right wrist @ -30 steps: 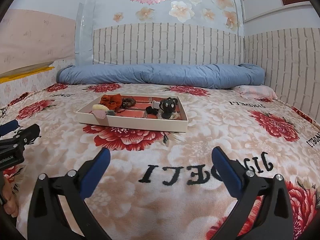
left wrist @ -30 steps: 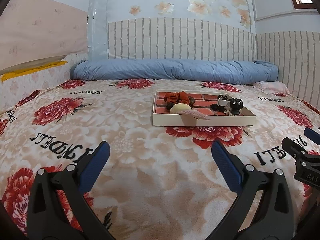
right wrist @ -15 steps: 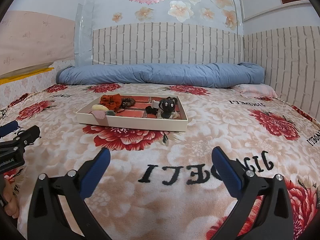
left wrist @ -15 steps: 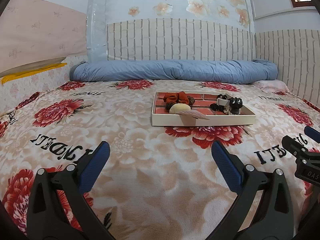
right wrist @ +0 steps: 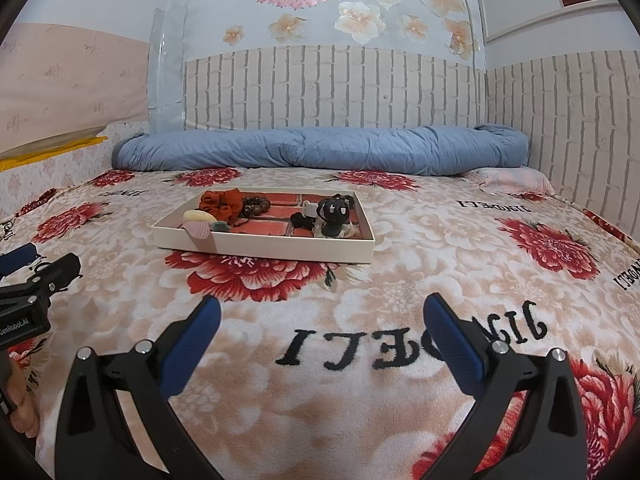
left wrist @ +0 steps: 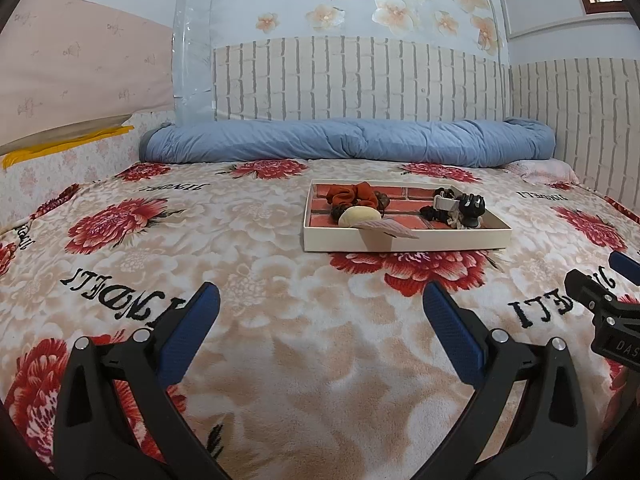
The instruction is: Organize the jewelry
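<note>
Both grippers, left gripper (left wrist: 320, 308) & right gripper (right wrist: 320, 320), gape wide, empty; orange scrunchie (right wrist: 221, 203) in tray (right wrist: 264, 249) prob. soft, light (pinch its bunched fabric).

Cream tray (left wrist: 408, 239), brick-print floor; red-floral blanket (left wrist: 280, 344).

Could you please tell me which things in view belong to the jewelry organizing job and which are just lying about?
Part of the job:
tray
rust scrunchie
bead bracelet
black hair ties
pink clip
left gripper, open
right gripper, open

Just lying about:
blue rolled quilt
floral blanket
pink pillow
</note>
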